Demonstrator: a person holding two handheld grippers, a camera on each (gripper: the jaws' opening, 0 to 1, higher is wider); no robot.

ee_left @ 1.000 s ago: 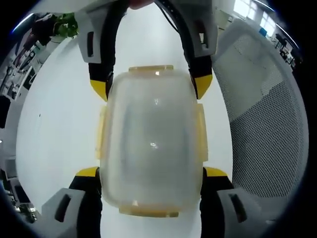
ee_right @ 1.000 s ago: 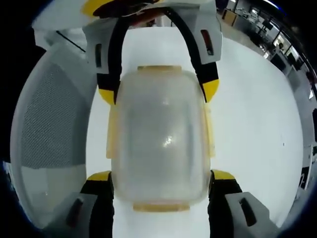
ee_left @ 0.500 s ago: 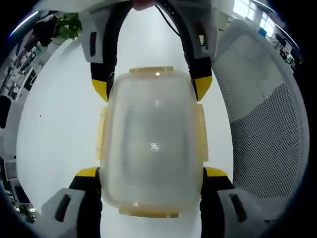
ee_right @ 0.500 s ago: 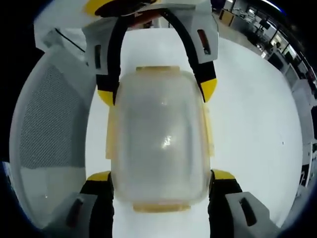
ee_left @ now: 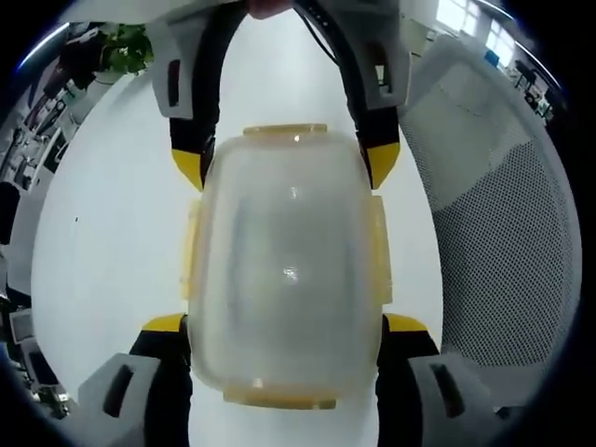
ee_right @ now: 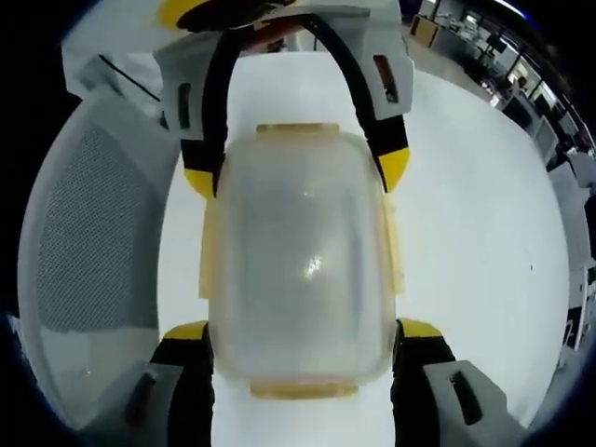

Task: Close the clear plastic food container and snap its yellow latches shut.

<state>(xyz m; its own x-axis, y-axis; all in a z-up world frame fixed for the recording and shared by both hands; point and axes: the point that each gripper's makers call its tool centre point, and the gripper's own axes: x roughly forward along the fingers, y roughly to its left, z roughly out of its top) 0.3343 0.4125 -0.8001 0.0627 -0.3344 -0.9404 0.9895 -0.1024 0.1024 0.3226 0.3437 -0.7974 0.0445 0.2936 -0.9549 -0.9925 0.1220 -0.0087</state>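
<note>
Container: a clear, rounded-rectangular plastic food container (ee_left: 284,270) with its lid seated, lying on a plain white tabletop (ee_left: 102,233); it sits at the centre of both gripper views.
Latches: pale yellow plastic latches (ee_left: 377,251) run along all four sides; in the left gripper view they show at 12, 3, 6 and 9 o'clock of the box. They appear folded close to the wall, though whether they have clicked home cannot be told.
Left gripper (ee_left: 284,328): its yellow-tipped jaws stand wide, flanking the near end of the box at 5 and 7 o'clock, touching or just beside the walls.
Right gripper (ee_right: 303,333): likewise spread wide about the opposite end; in the left gripper view it enters from 12 o'clock.
Background: a grey mesh chair back (ee_left: 494,251) at 3 o'clock of the left gripper view.
Handling, as a judgement: probably light and apparently empty, so apt to slide on the smooth top; walls stiff but slick, lid slightly yielding.
Hold: steady one end between the jaws; press each latch flap near its outer edge, squarely against the wall.
</note>
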